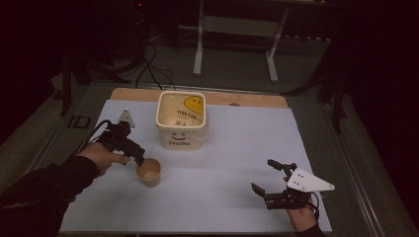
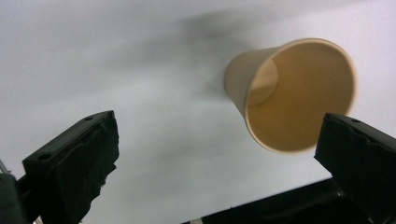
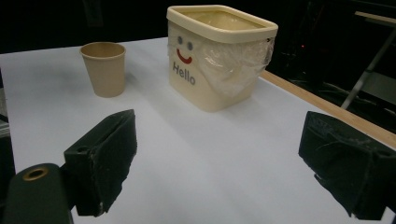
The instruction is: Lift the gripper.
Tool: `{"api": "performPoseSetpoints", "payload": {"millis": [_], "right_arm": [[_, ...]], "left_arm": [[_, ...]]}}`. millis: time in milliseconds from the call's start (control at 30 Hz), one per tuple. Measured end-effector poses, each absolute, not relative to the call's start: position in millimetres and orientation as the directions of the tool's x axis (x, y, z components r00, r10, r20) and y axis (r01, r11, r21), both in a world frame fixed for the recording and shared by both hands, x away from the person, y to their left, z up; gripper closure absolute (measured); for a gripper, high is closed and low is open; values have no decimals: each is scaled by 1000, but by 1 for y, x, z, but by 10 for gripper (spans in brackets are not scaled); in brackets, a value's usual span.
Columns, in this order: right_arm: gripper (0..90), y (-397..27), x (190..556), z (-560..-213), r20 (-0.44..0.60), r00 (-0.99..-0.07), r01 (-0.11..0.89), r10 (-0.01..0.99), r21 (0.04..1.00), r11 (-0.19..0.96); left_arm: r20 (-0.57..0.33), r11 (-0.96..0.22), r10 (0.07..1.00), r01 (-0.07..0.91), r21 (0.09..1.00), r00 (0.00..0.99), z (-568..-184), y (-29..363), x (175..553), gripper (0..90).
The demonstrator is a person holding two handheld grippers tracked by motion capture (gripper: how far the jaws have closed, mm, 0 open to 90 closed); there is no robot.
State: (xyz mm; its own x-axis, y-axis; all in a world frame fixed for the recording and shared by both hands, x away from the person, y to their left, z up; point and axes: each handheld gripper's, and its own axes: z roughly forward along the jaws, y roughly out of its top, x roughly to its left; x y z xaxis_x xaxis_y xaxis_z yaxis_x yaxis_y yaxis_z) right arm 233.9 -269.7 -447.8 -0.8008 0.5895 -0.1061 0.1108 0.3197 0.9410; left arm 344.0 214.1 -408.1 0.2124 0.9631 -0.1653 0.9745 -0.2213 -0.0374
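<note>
In the left gripper view the paper cup (image 2: 292, 93) is soft with blur, and one black jaw covers the lower right of its rim. Past the cup in the high view, the text printed inside the smiley bin (image 1: 182, 120) is too small to read, and the bin's liner hides its floor. The person's left sleeve (image 1: 37, 195) runs off the bottom edge, on the near side of the cup.
</note>
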Motion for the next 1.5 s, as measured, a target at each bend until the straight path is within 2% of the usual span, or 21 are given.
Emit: {"api": "performPoseSetpoints", "payload": {"millis": [367,567,1000,1133,1300,1500], "right_arm": [[113,-268,234,-449,-110,-804,115,585,935,335],[113,-268,234,-449,-109,-806,116,581,935,336],[113,-266,234,-450,-109,-814,117,570,931,345],[113,-266,234,-450,-110,-816,115,567,931,346],[113,-266,234,-450,-115,-817,111,565,930,349],[113,-266,234,-450,-112,-820,111,561,930,349]], "left_arm": [[-169,-298,939,954,42,300,-358,216,348,6],[-159,-379,906,919,108,392,-326,214,349,6],[-123,-518,833,839,168,539,-301,212,343,6],[-107,-645,737,742,183,667,-293,207,334,6],[-83,-710,685,689,149,724,-292,201,329,5],[-89,-773,605,611,169,791,-288,196,325,5]]}}
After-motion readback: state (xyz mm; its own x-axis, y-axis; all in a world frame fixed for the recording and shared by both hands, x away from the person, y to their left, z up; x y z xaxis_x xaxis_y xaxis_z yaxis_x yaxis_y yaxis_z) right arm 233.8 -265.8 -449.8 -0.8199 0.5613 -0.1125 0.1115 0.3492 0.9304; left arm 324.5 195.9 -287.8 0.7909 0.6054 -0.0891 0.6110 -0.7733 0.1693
